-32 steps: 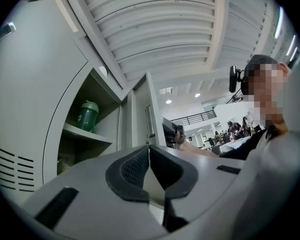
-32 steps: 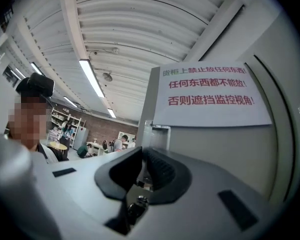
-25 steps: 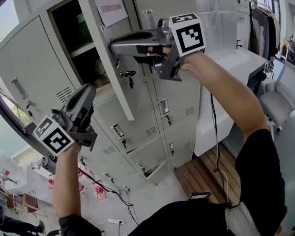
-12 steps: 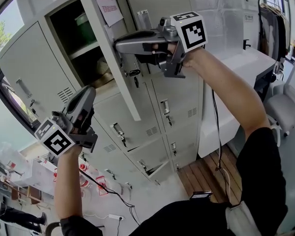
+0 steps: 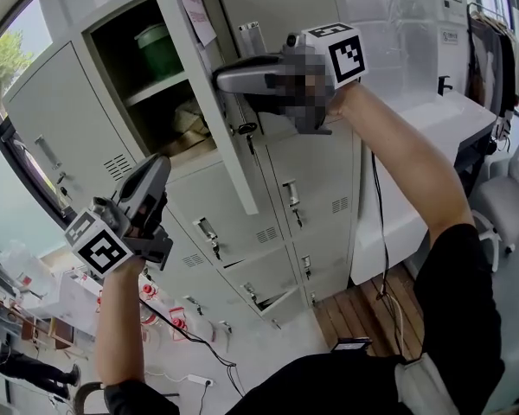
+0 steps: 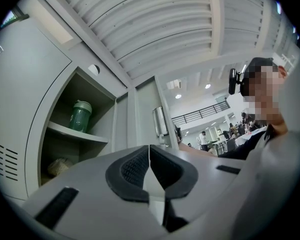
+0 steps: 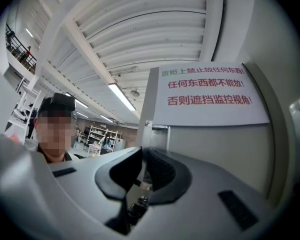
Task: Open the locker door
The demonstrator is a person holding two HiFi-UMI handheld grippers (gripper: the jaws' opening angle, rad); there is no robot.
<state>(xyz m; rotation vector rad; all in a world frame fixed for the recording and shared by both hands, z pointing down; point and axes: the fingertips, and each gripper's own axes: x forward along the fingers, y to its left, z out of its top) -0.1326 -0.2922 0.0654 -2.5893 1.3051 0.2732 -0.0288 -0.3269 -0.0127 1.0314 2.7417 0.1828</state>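
The grey locker door (image 5: 223, 141) stands swung out, seen nearly edge-on, with a printed notice (image 7: 207, 96) on its face (image 7: 220, 154). My right gripper (image 5: 219, 79) reaches level to the door's free edge and is shut on it; the thin edge sits between the pads (image 7: 141, 160). A key (image 5: 247, 131) hangs in the lock just below. Inside the compartment a green bottle (image 5: 158, 50) stands on the upper shelf; it shows in the left gripper view too (image 6: 80, 116). My left gripper (image 5: 160, 164) hangs low at the left, shut and empty (image 6: 149, 156).
Closed lockers (image 5: 298, 193) with handles fill the bank below and to the left (image 5: 56, 141). A pale bundle (image 5: 190, 119) lies on the lower shelf. A white counter (image 5: 432, 124) and a chair (image 5: 510, 206) stand at the right; cables trail on the floor (image 5: 199, 340).
The door has swung further out toward the right with my right gripper on its edge, so more of the compartment shows. My left gripper has barely shifted.
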